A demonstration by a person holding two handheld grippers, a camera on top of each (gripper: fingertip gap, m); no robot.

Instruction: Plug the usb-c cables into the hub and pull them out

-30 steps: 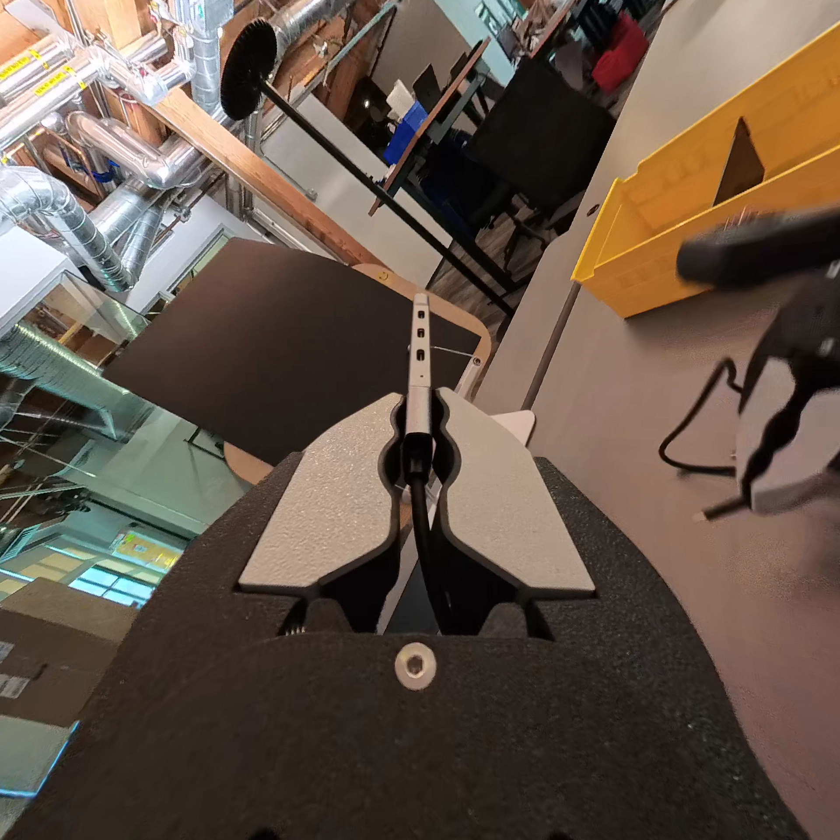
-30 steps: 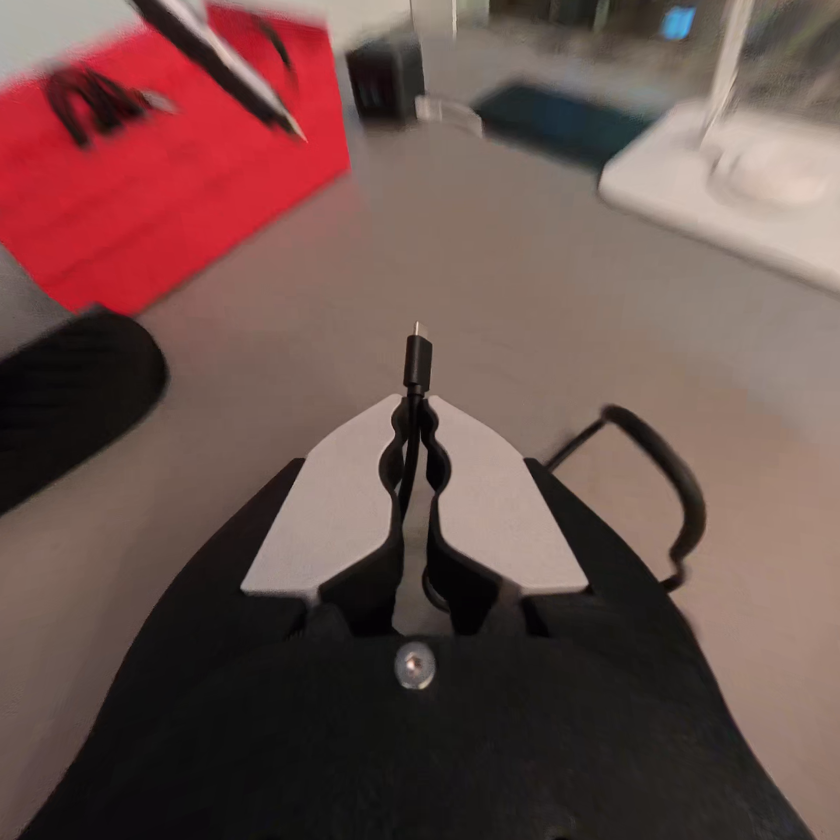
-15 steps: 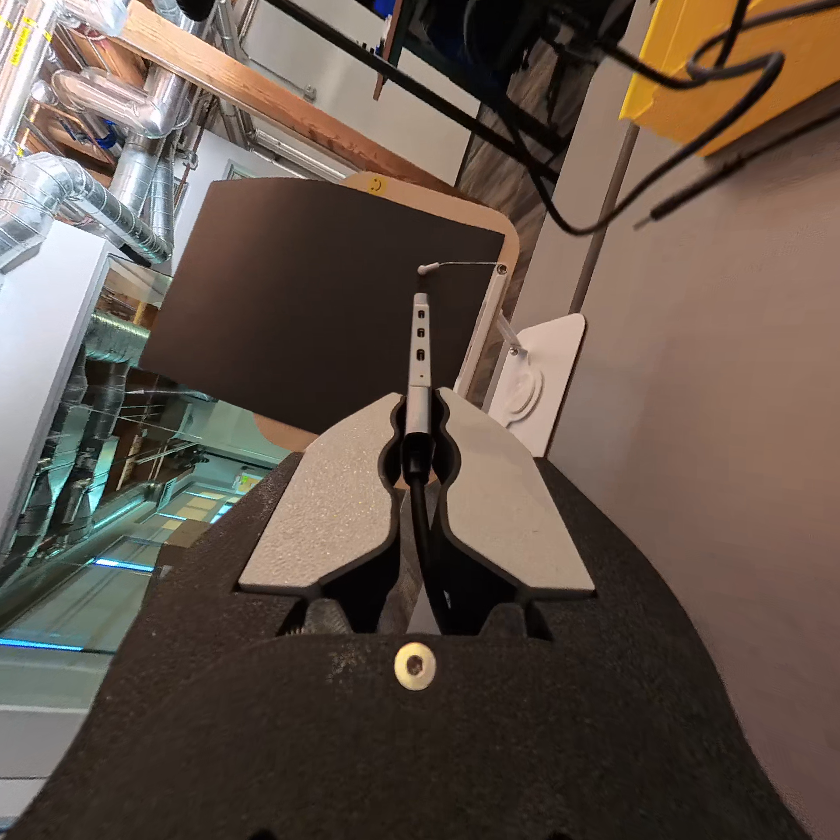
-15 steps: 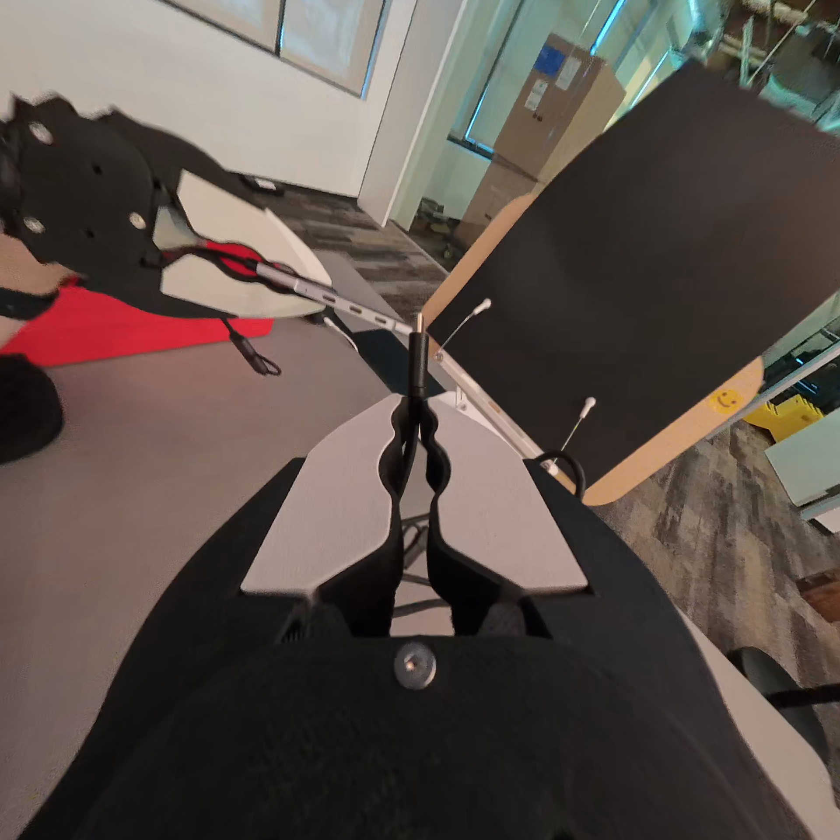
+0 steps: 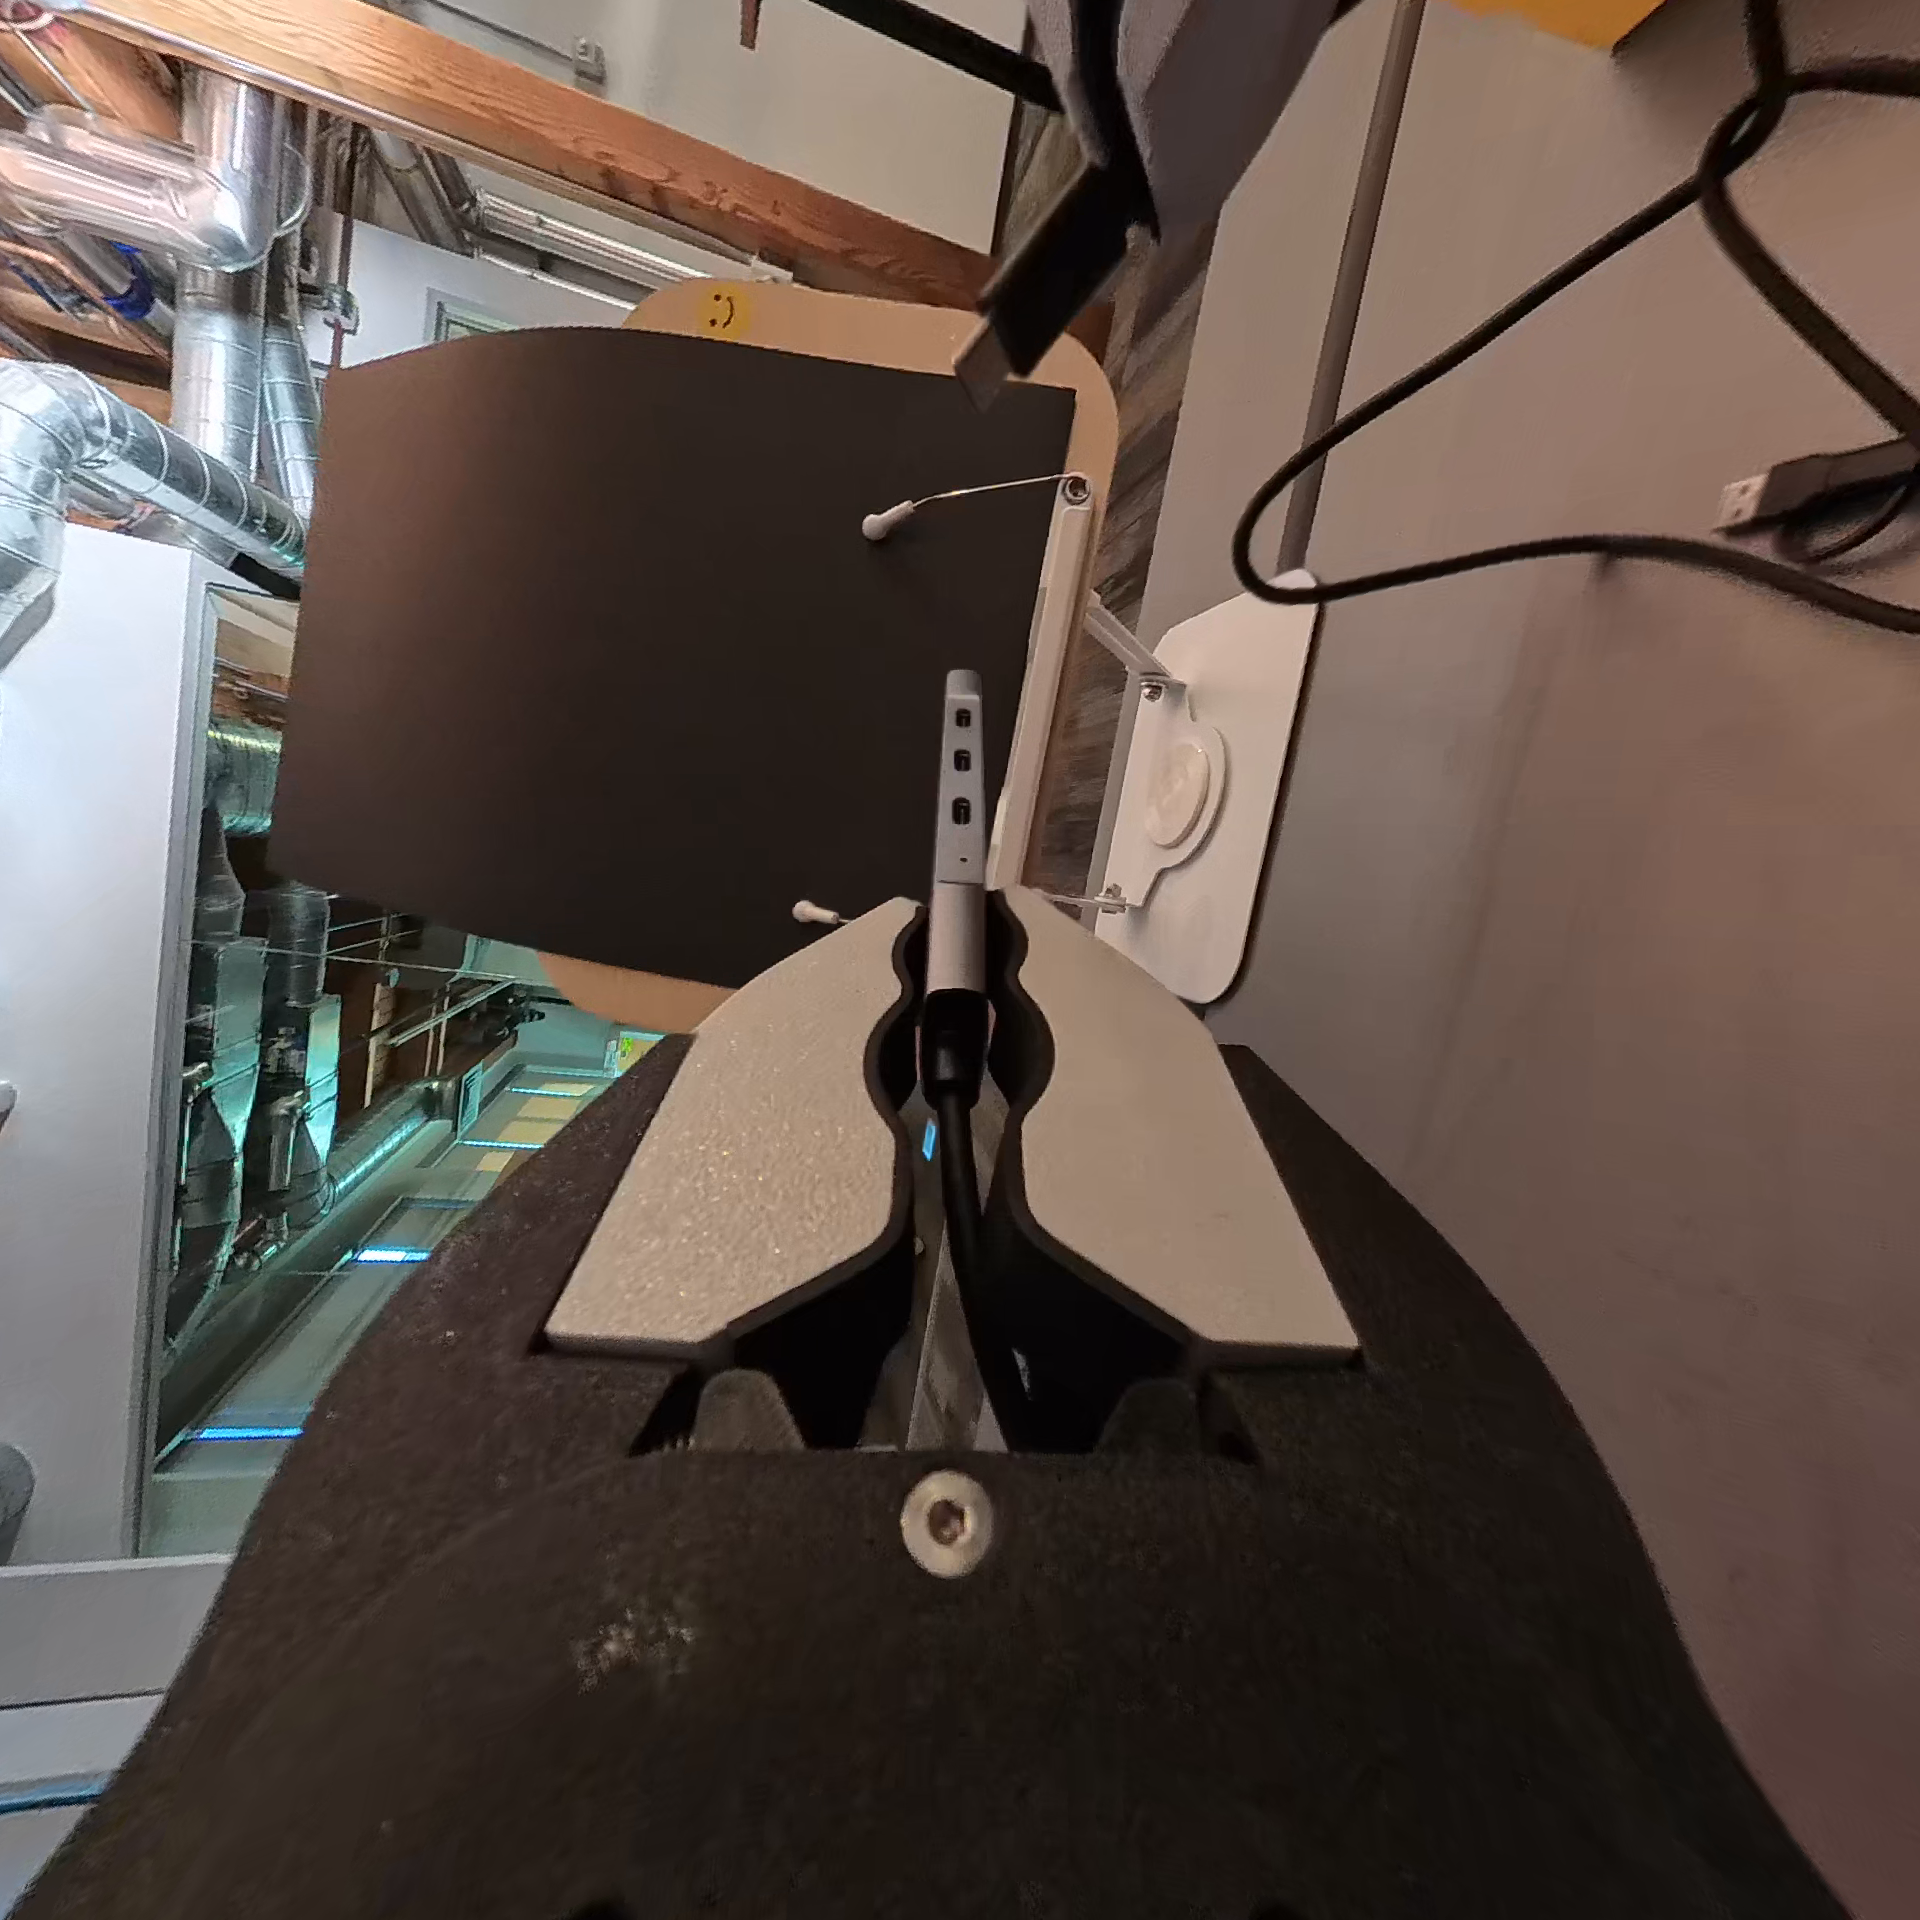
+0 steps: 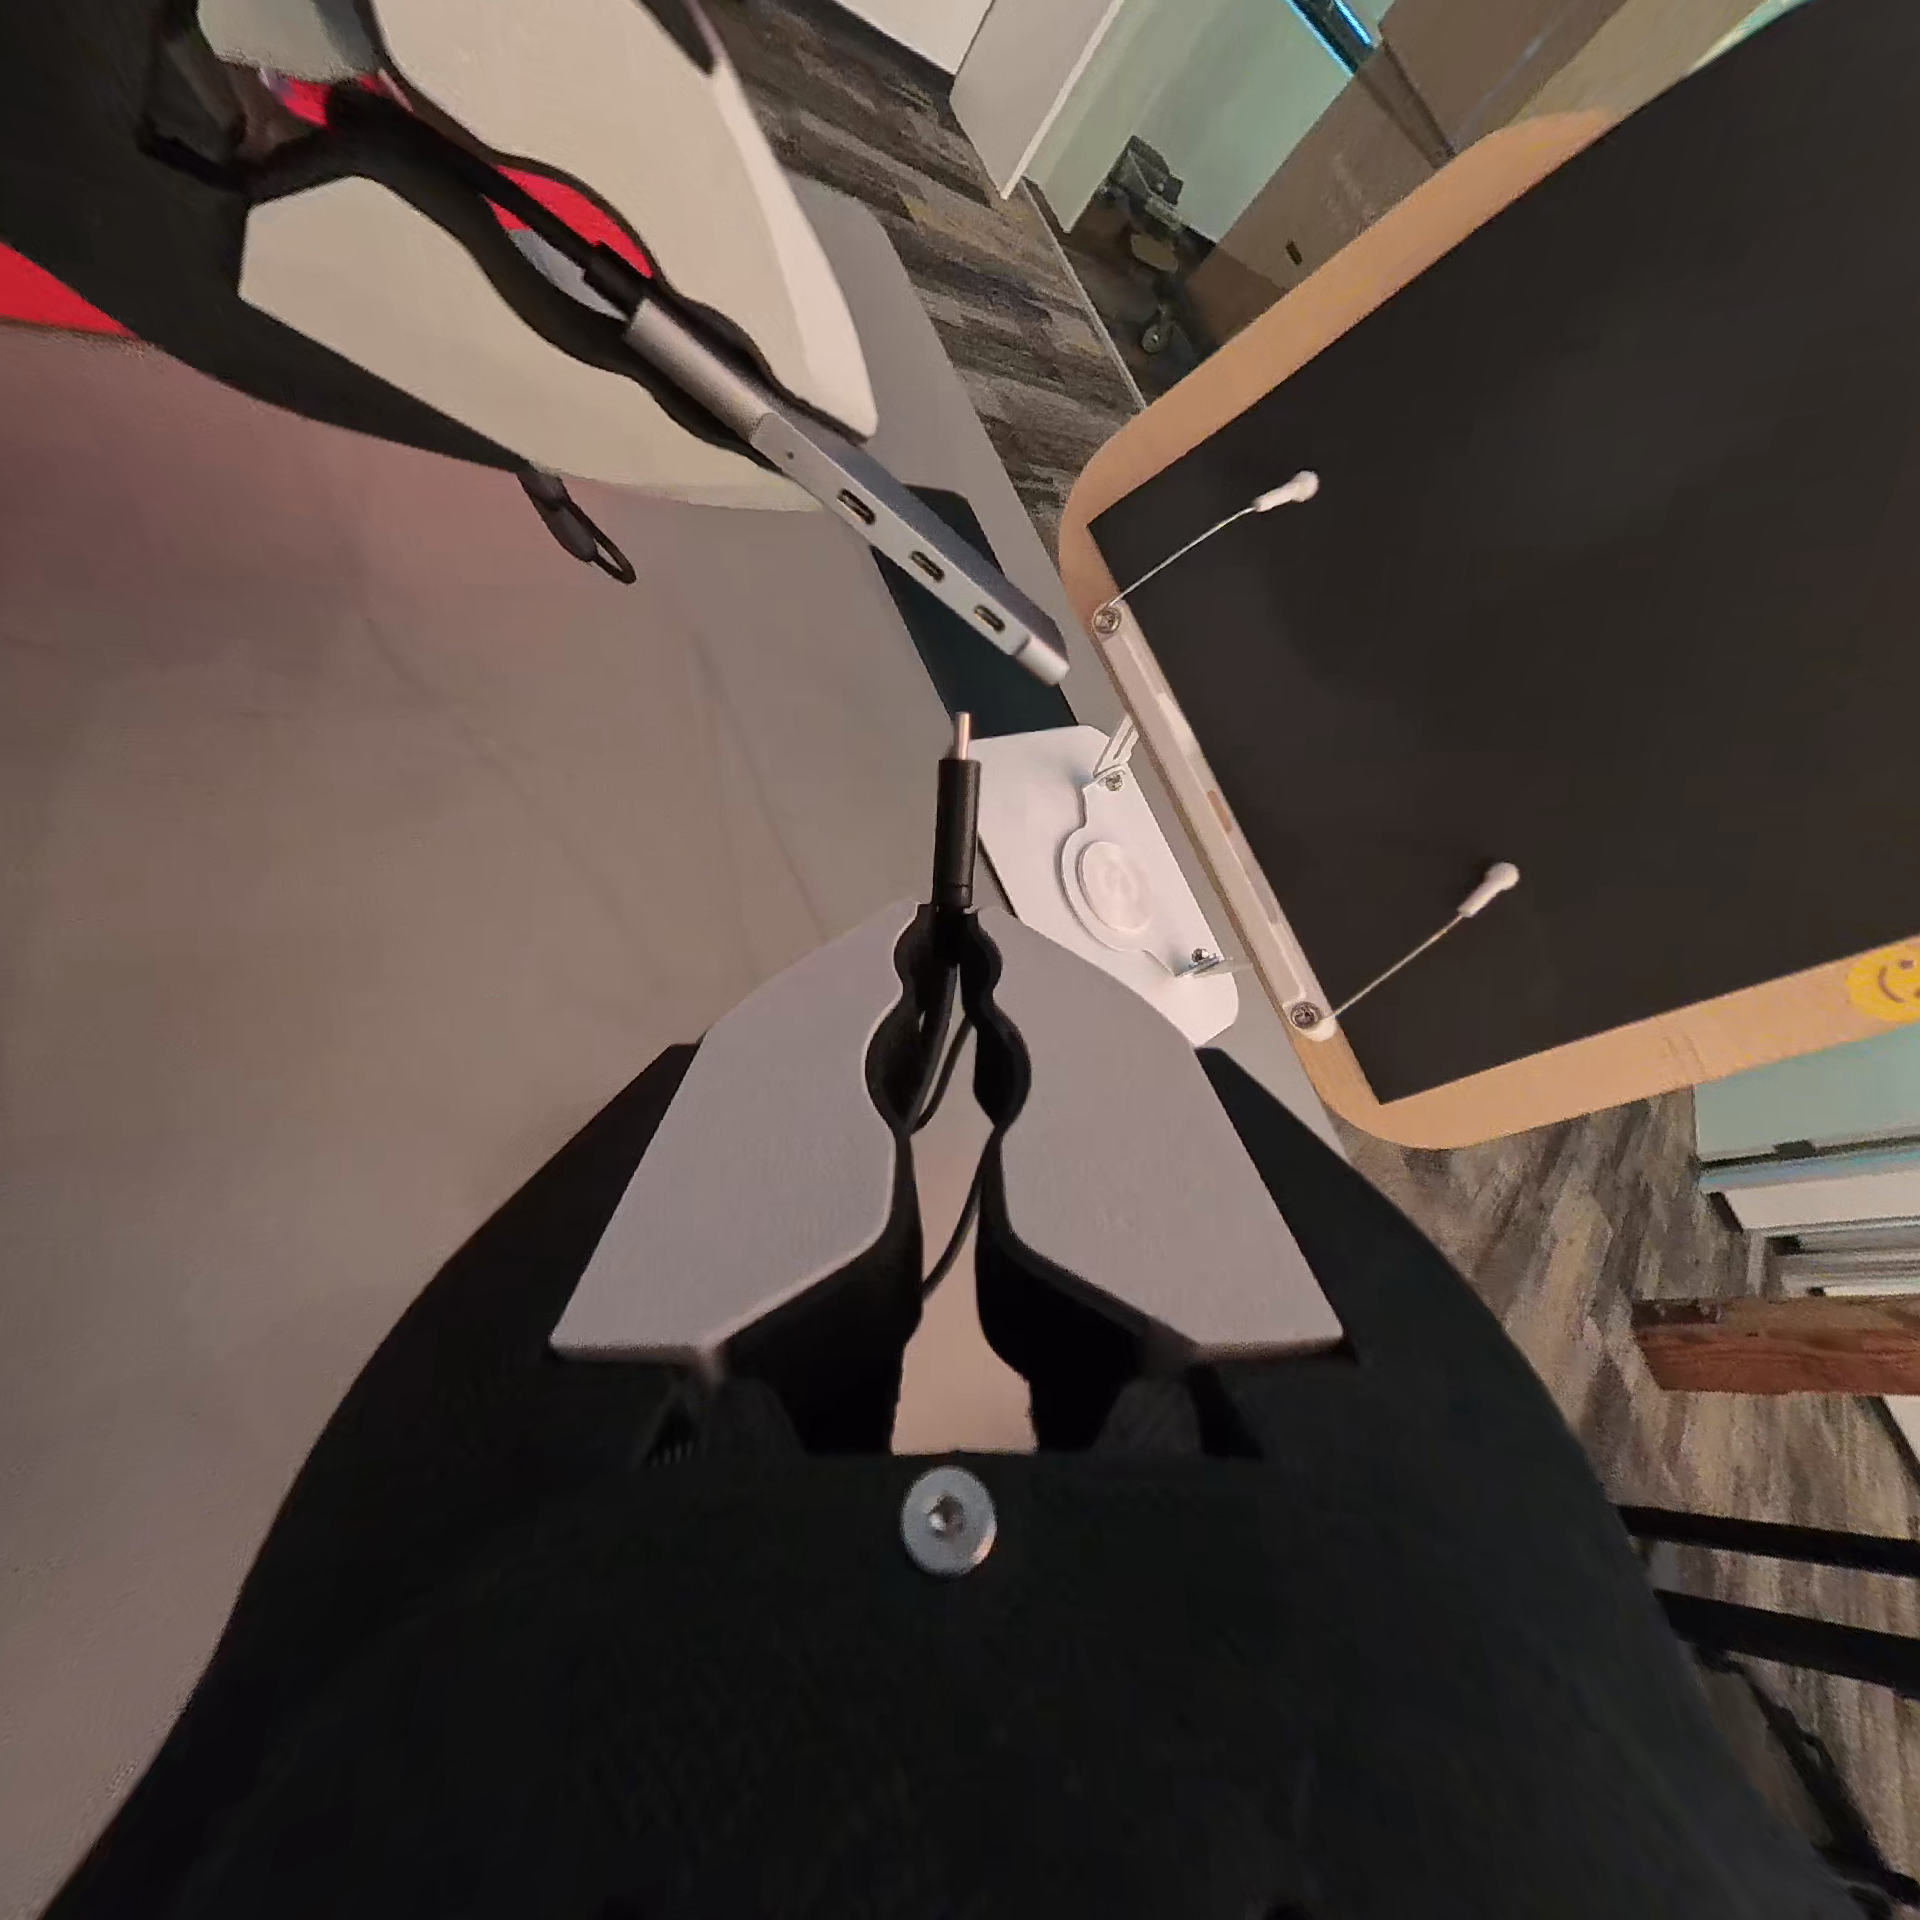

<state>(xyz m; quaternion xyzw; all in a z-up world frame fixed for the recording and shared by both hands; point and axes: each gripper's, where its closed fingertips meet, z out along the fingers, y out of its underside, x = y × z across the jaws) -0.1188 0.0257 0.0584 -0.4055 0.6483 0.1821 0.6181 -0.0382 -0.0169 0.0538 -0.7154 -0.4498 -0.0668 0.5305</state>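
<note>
The left gripper (image 5: pixel 961 914) is closed on the hub (image 5: pixel 958 800), a slim silver bar. Its jaws pinch the hub at the end where a black lead (image 5: pixel 961 1164) goes in, and this lead runs back between the two fingers. The free end of the hub sticks out forward past the fingertips and shows three small ports in a row on its narrow side. In the right wrist view the same hub (image 6: pixel 914 551) is seen in the air above the grey bench (image 6: pixel 364 831), held slanted, with the ports turned toward the right gripper.

The right gripper (image 6: pixel 951 914) is closed on the usb-c cable (image 6: pixel 954 821). It grips the thin wire just behind the black plug, so the plug stands out straight beyond the fingertips, its metal tip pointing at the hub. The tip is near the last port of the hub but does not touch it; a small gap shows between them.

Behind both tools, at the far edge of the bench, stands a black board (image 6: pixel 1558 571) with a light wooden rim on a white base (image 6: pixel 1091 862). In the left wrist view, other black cables (image 5: pixel 1507 416) hang loose in the upper right corner, one with a flat plug (image 5: pixel 1049 281), blurred.
</note>
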